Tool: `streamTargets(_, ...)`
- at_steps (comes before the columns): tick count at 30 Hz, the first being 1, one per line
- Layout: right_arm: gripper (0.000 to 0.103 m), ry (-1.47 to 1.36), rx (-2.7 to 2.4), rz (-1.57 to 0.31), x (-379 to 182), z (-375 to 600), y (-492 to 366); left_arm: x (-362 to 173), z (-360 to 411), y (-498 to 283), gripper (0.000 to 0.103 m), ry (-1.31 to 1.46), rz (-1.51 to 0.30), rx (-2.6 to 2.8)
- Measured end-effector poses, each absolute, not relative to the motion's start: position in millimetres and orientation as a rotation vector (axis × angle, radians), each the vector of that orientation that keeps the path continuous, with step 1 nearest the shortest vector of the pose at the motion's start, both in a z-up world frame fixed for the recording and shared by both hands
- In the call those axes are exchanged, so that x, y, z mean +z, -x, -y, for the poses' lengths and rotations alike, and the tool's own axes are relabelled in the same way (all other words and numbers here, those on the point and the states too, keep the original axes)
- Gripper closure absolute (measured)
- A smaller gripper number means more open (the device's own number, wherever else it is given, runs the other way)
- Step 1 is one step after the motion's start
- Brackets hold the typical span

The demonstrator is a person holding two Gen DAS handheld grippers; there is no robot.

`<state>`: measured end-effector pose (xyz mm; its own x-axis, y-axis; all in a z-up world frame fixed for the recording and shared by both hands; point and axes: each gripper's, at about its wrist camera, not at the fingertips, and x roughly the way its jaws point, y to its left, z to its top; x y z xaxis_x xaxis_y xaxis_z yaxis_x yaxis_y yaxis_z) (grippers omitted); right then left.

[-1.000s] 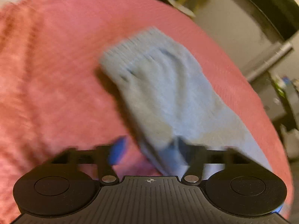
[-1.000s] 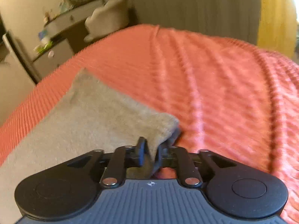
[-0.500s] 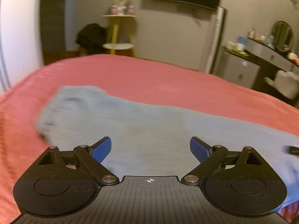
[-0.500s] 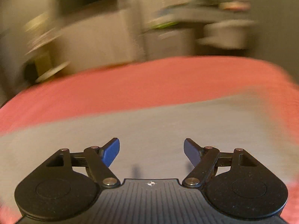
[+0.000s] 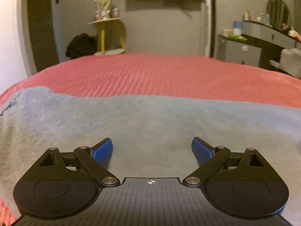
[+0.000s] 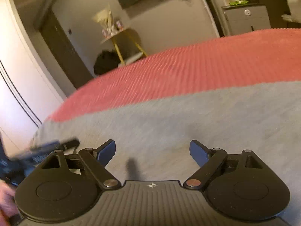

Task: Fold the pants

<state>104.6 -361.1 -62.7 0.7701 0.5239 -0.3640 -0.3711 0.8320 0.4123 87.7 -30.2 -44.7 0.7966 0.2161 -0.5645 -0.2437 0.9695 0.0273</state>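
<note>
Grey pants (image 5: 150, 124) of soft, fuzzy fleece lie flat in a long band across the near part of a bed (image 5: 160, 73), whose pink cover has fine ribbed ridges. The left gripper (image 5: 152, 146) and right gripper (image 6: 152, 149), black plastic with flat blue pads, sit low over the cloth. Both sets of jaws have just been opening and stand wide apart, nothing clamped between them. A yellow-legged side table (image 5: 107, 30) stands far left.
</note>
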Motion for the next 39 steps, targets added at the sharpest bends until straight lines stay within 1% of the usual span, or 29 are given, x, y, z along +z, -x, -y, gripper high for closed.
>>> streamTargets(1,0.017,-0.342,0.431,-0.471,-66,380,-106,-44,19,-90,0.006,0.078,-0.595,0.256)
streamTargets(2,0.022,-0.389,0.425,-0.456,-69,392,-111,-42,8,-90,0.005,0.093,-0.586,0.277)
streamTargets(3,0.024,-0.463,0.438,-0.437,-73,412,-111,-42,-4,-92,0.005,0.098,-0.58,0.312)
streamTargets(4,0.034,-0.517,0.433,-0.424,-75,430,-112,-43,-17,-92,0.004,0.112,-0.577,0.355)
streamTargets(5,0.046,-0.544,0.412,-0.417,-77,445,-112,-44,-31,-93,0.004,0.138,-0.581,0.421)
streamTargets(6,0.049,-0.559,0.385,-0.412,-78,461,-112,-47,-49,-93,0.004,0.174,-0.593,0.51)
streamTargets(9,0.049,-0.615,0.224,-0.399,-85,509,-101,-43,-82,-82,0.008,0.291,-0.542,0.601)
streamTargets(10,0.049,-0.651,0.178,-0.39,-87,526,-96,-41,-82,-81,0.009,0.277,-0.537,0.626)
streamTargets(12,0.049,-0.692,0.05,-0.386,-84,558,-80,-38,-76,-79,0.009,0.205,-0.554,0.661)
streamTargets(13,0.047,-0.697,-0.017,-0.388,-83,566,-77,-35,-72,-79,0.009,0.183,-0.569,0.651)
streamTargets(14,0.043,-0.709,-0.124,-0.404,-82,575,-67,-33,-65,-77,0.009,0.168,-0.588,0.626)
streamTargets(16,0.042,-0.751,-0.236,-0.416,-76,584,-45,-28,-51,-73,0.009,0.176,-0.627,0.528)
streamTargets(17,0.024,-0.791,-0.267,-0.419,-74,587,-32,-25,-39,-70,0.009,0.196,-0.649,0.449)
streamTargets(18,0.018,-0.829,-0.299,-0.422,-73,585,-18,-22,-27,-66,0.009,0.224,-0.667,0.378)
streamTargets(20,0.016,-0.928,-0.223,-0.413,-82,587,16,-17,-1,-54,0.008,0.316,-0.691,0.226)
streamTargets(22,0.016,-1.024,-0.062,-0.464,-98,583,30,-20,15,-49,0.007,0.409,-0.739,0.071)
streamTargets(24,0.018,-1.035,-0.013,-0.513,-113,586,50,-26,34,-43,0.007,0.346,-0.767,0.016)
streamTargets(25,0.025,-0.994,-0.038,-0.506,-115,586,60,-27,44,-40,0.007,0.249,-0.77,0.034)
streamTargets(26,0.027,-0.972,-0.063,-0.496,-114,591,67,-28,52,-41,0.006,0.133,-0.785,0.075)
streamTargets(27,0.027,-0.96,-0.111,-0.481,-113,604,83,-30,54,-40,0.006,0.045,-0.789,0.123)
streamTargets(28,0.027,-0.958,-0.174,-0.467,-113,616,85,-31,51,-37,0.006,0.027,-0.779,0.143)
streamTargets(32,0.032,-1.041,-0.329,-0.474,-114,650,108,-25,22,-23,0.007,0.144,-0.791,0.265)
streamTargets(33,0.034,-1.04,-0.353,-0.485,-115,644,98,-26,14,-18,0.007,0.189,-0.798,0.283)
streamTargets(35,0.044,-1.053,-0.349,-0.491,-119,652,96,-25,3,-15,0.007,0.287,-0.802,0.299)
streamTargets(37,0.048,-1.067,-0.321,-0.492,-119,651,81,-24,0,-9,0.007,0.336,-0.786,0.286)
streamTargets(38,0.055,-1.072,-0.304,-0.491,-122,649,77,-25,0,-5,0.007,0.352,-0.78,0.266)
streamTargets(39,0.059,-1.083,-0.292,-0.492,-126,647,73,-24,0,-8,0.007,0.369,-0.776,0.242)
